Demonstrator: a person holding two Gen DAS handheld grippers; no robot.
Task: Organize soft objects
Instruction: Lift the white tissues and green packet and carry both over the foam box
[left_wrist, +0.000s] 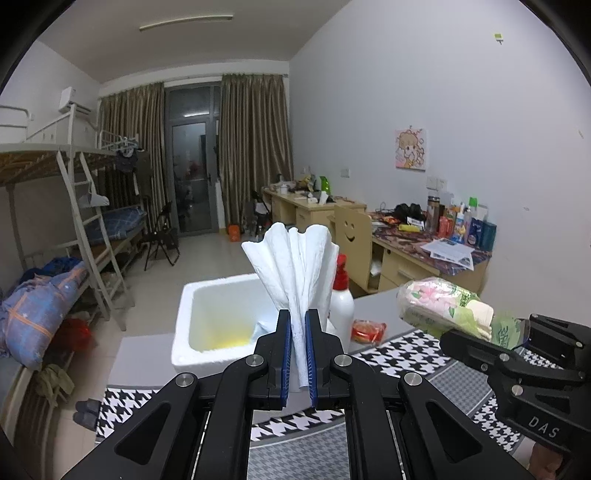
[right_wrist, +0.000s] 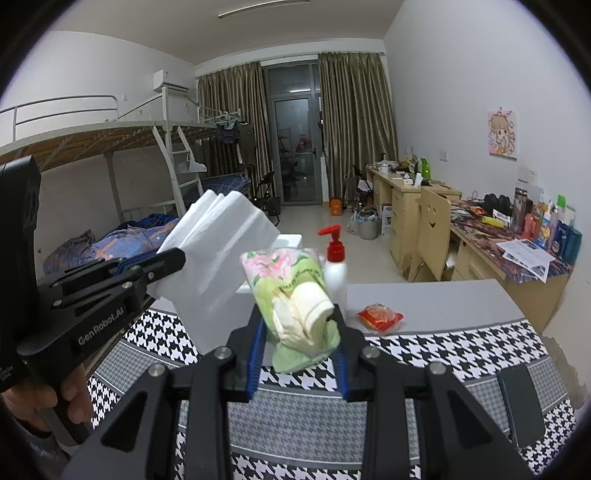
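My left gripper (left_wrist: 297, 325) is shut on a bunch of white tissue sheets (left_wrist: 295, 266) that fan out upward above a white foam box (left_wrist: 207, 314). In the right wrist view the same tissue sheets (right_wrist: 221, 251) stand up from the left gripper (right_wrist: 173, 258) at the left. My right gripper (right_wrist: 301, 321) is shut on a green and pink floral tissue pack (right_wrist: 291, 291), held above the houndstooth tablecloth (right_wrist: 443, 350). The left wrist view shows that tissue pack (left_wrist: 439, 302) at the right, sticking out of the right gripper (left_wrist: 480, 332).
A white pump bottle with a red top (right_wrist: 335, 269) stands beside the foam box. A small red snack packet (right_wrist: 380, 315) lies on the grey table (right_wrist: 443, 299). A dark phone (right_wrist: 521, 402) lies at the right. A hand (right_wrist: 70, 398) holds the left gripper's handle. Bunk beds stand left, desks right.
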